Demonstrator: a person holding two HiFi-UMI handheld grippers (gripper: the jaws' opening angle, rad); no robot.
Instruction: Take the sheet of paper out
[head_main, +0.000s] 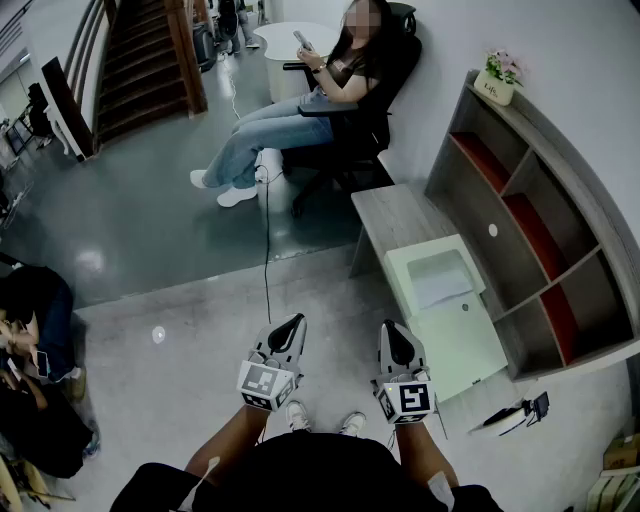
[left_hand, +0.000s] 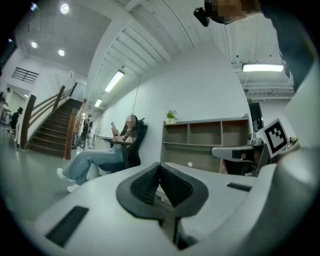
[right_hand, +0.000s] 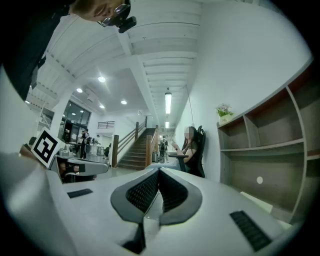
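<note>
Both claws are fully closed and hold nothing. You hold the left claw (head_main: 295, 322) and the right claw (head_main: 389, 328) level in front of you, side by side. In each gripper view the pads press together with nothing between them. Neither claw is near the work.

Location. The sheet (head_main: 440, 278) lies in a shallow recess at the far end of a pale green case (head_main: 455, 345). The case rests on a low tabletop (head_main: 395, 215) to your right front, beside the shelf (head_main: 520, 215). The right claw is the nearer of the two, but it is well apart from the sheet.

Handling. Expect the sheet to be very light, thin and limp. It will probably crease under a hard pinch and may slide on the smooth case. Because it lies flat, a claw is unlikely to get under its middle. Take hold at a free edge or corner, preferably the near one, where the recess seems to leave room. Open the claw before the approach, pinch only the margin, and lift slowly so the sheet does not drag or fold.

Appearance. The sheet is white, rectangular and flat, and sits slightly askew in the recess. No print can be made out on it. Its edges stand out against the green surround.

Status. The sheet is not yet out; the approach comes first.
</note>
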